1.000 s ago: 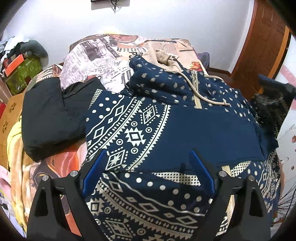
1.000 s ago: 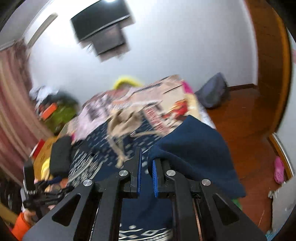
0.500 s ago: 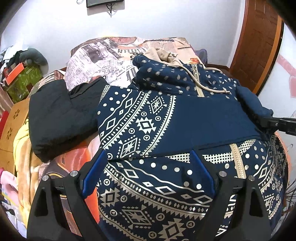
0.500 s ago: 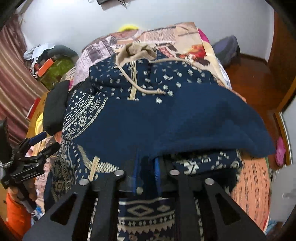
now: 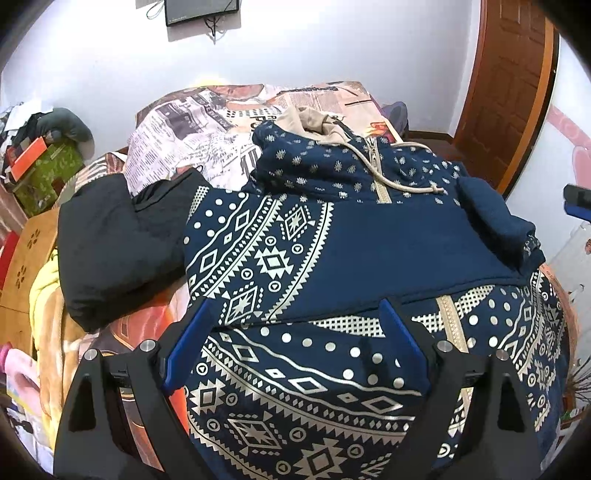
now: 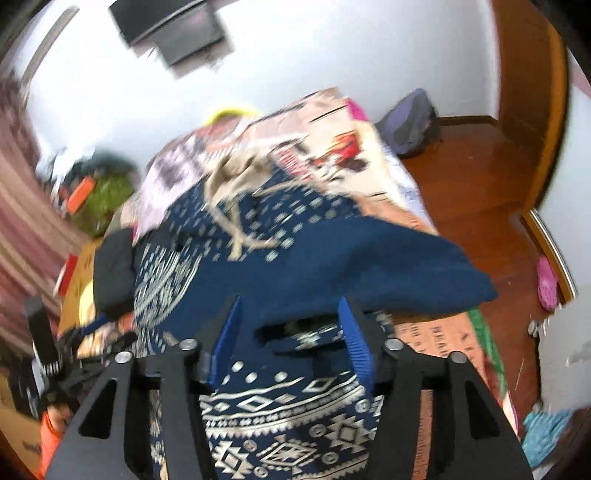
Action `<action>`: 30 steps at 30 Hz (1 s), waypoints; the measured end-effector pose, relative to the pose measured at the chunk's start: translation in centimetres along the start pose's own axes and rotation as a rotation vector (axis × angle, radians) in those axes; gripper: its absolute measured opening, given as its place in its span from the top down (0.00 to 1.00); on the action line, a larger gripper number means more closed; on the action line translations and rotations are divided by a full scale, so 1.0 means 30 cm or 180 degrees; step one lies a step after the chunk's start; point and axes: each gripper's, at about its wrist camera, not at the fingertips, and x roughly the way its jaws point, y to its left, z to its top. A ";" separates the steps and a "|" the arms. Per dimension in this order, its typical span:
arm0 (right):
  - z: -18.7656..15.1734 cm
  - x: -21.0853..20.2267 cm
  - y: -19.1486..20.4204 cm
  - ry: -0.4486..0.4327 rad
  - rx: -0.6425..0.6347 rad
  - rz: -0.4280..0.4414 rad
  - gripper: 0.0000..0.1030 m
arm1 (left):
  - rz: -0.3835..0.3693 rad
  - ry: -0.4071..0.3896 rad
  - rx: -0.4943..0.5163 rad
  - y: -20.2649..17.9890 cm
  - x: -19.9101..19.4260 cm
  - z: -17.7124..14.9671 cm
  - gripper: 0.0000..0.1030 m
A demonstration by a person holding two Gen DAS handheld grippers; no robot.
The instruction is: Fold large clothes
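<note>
While the navy hoodie [image 5: 369, 240] with its cream geometric print lies spread front-up on the bed [image 5: 229, 110], one plain blue sleeve [image 5: 495, 221] is folded in across its chest, the cuff end resting near the zip [image 5: 380, 177]. The beige-lined hood [image 5: 314, 123] bunches at the far end, and a drawstring [image 5: 406, 184] trails over the dotted upper panel.

The left hand-held gripper [image 5: 295, 328] hovers over the patterned lower half with its jaws wide apart and nothing between them; its blue pads [image 5: 184, 343] sit above the fabric rather than pinching it. The right hand-held gripper [image 6: 290, 325] stands at the hoodie's other side, at the folded sleeve [image 6: 369, 273]. Its jaws have just been opening and now stand partly apart, and the sleeve's edge lies loose just beyond the pads [image 6: 354, 339], not pressed by them. That view is blurred.

Just beside the hoodie, touching its left edge, a black garment [image 5: 110, 251] lies heaped on the bed. A newspaper-print cover [image 5: 192, 147] shows beyond both, and an orange patterned blanket [image 5: 147, 332] shows beneath them. Yellow cloth [image 5: 44, 295] hangs off the bed's side by a wooden panel [image 5: 22, 266]. A green box [image 5: 48, 173] sits among clutter near the wall, a dark screen [image 5: 201, 9] hangs on the wall, and a wooden door [image 5: 513, 85] stands at the right. A dark bag [image 6: 410, 125] lies on the wooden floor [image 6: 480, 206], with a pink slipper [image 6: 546, 284] further along.
</note>
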 end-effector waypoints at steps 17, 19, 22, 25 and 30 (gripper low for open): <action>-0.041 0.161 -0.456 0.0202 0.1660 -0.0005 0.48 | 0.0000 0.0132 0.0007 -0.068 0.088 0.032 0.12; -0.051 0.191 -0.487 0.0272 0.1758 0.0028 0.48 | -0.0007 0.0147 -0.0005 -0.073 0.099 0.036 0.12; -0.064 0.240 -0.517 0.0353 0.1865 0.0046 0.48 | -0.0006 0.0166 -0.0020 -0.078 0.117 0.043 0.12; -0.061 0.263 -0.534 0.0333 0.1927 0.0070 0.48 | -0.0011 0.0176 -0.0042 -0.079 0.127 0.047 0.12; -0.035 0.290 -0.560 0.0261 0.1995 0.0048 0.48 | -0.0020 0.0169 -0.0068 -0.075 0.128 0.049 0.12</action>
